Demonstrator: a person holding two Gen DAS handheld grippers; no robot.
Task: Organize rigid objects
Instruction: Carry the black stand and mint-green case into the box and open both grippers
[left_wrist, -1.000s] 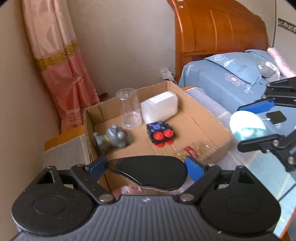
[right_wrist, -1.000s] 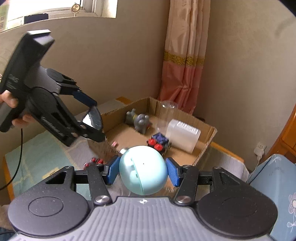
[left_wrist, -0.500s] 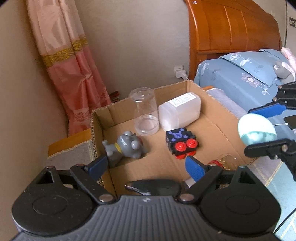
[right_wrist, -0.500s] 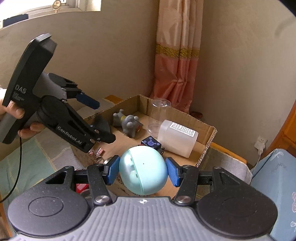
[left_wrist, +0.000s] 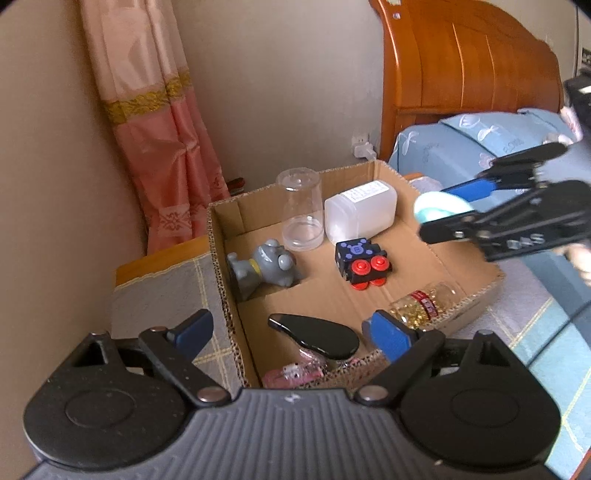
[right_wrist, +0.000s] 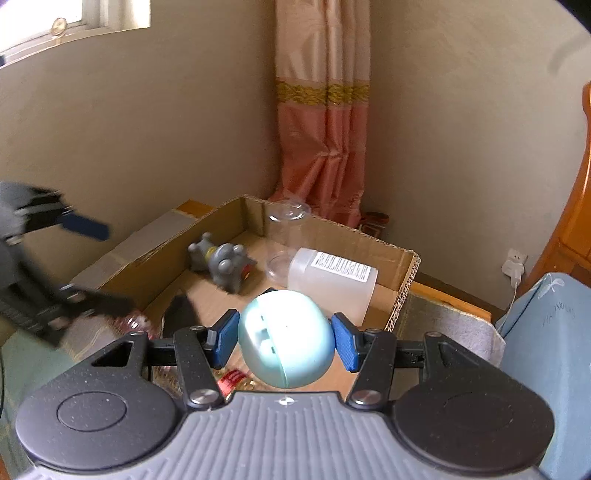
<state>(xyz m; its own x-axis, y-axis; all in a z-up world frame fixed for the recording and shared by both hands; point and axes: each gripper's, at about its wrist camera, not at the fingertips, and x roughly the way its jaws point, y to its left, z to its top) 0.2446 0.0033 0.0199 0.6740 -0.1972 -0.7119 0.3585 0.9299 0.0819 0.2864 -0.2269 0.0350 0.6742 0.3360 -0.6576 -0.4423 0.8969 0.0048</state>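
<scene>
Six objects crowd the cardboard box (left_wrist: 476, 291) (black paddle (left_wrist: 317, 334) nearest).

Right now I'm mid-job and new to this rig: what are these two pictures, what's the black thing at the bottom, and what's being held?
Each picture comes from a camera on a hand-held gripper a person carries; the black shape is its body. The left hand-held gripper is open and empty above the cardboard box. Inside lie a black flat object, a grey toy, a black and red block toy, a clear jar, a white bottle and a vial of gold bits. The right hand-held gripper clamps a pale blue ball.
</scene>
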